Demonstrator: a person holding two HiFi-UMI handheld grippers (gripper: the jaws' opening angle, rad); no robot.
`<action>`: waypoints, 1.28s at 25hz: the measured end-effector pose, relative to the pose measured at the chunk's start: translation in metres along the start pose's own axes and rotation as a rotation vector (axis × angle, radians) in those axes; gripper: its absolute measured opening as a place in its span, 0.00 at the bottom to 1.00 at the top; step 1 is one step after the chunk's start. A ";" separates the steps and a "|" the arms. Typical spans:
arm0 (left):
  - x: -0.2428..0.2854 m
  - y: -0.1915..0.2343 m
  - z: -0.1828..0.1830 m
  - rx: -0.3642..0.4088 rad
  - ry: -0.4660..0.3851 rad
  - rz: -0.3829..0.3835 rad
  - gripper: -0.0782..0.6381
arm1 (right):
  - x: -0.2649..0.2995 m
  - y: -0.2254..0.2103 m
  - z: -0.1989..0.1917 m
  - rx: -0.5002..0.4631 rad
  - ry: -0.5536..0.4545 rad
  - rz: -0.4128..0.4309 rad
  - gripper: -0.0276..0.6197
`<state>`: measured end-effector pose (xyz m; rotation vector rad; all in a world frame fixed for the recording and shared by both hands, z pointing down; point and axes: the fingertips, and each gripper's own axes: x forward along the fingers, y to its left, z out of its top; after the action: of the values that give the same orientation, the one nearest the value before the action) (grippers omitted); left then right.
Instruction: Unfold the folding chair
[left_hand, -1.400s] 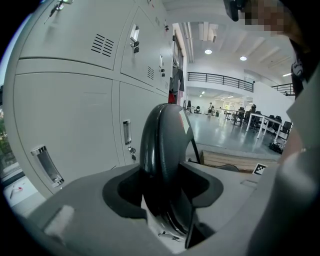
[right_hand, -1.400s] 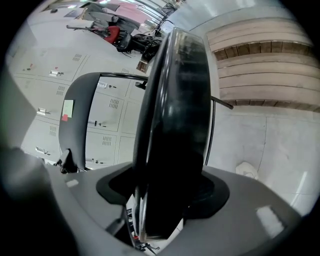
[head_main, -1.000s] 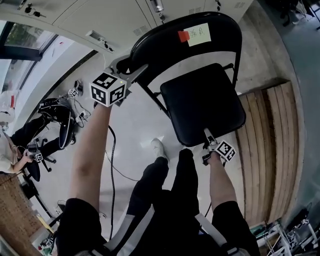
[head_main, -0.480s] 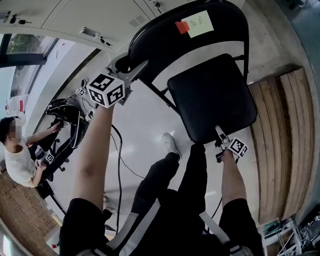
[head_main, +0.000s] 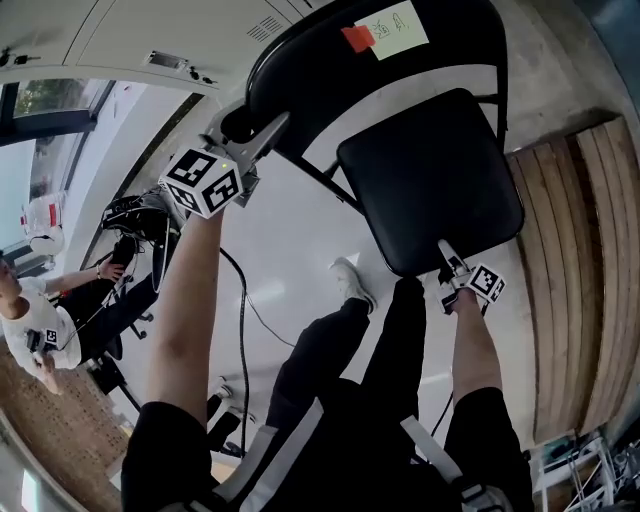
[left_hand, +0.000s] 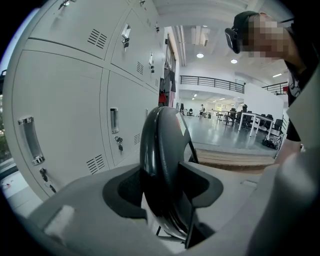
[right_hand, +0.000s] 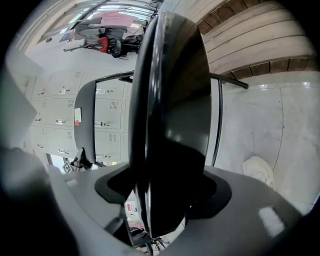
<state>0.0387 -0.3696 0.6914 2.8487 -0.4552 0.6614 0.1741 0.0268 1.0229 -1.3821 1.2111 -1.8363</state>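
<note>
Black steel-framed folding chair (head_main: 492, 110) standing on pale glossy floor (head_main: 290, 250) before grey metal lockers (left_hand: 75, 100); left tool (head_main: 262, 135) clamped on the rim of the curved black backrest (head_main: 300, 70); right tool (head_main: 447, 252) at the front edge of the black padded seat (head_main: 430, 175), jaws opening, seat edge between them, touching both pads.
</note>
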 end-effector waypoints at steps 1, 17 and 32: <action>0.000 0.001 -0.001 -0.004 -0.001 0.003 0.40 | 0.001 -0.001 -0.001 -0.001 -0.001 0.002 0.52; 0.001 0.015 -0.014 -0.083 -0.025 0.085 0.44 | -0.008 -0.024 -0.013 -0.086 0.123 -0.243 0.64; -0.082 -0.063 0.041 -0.251 -0.171 0.316 0.45 | -0.054 0.204 0.047 -0.657 0.092 -0.268 0.31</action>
<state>0.0060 -0.2993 0.6108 2.6255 -0.9578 0.3748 0.2172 -0.0366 0.8209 -1.8957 1.8626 -1.7596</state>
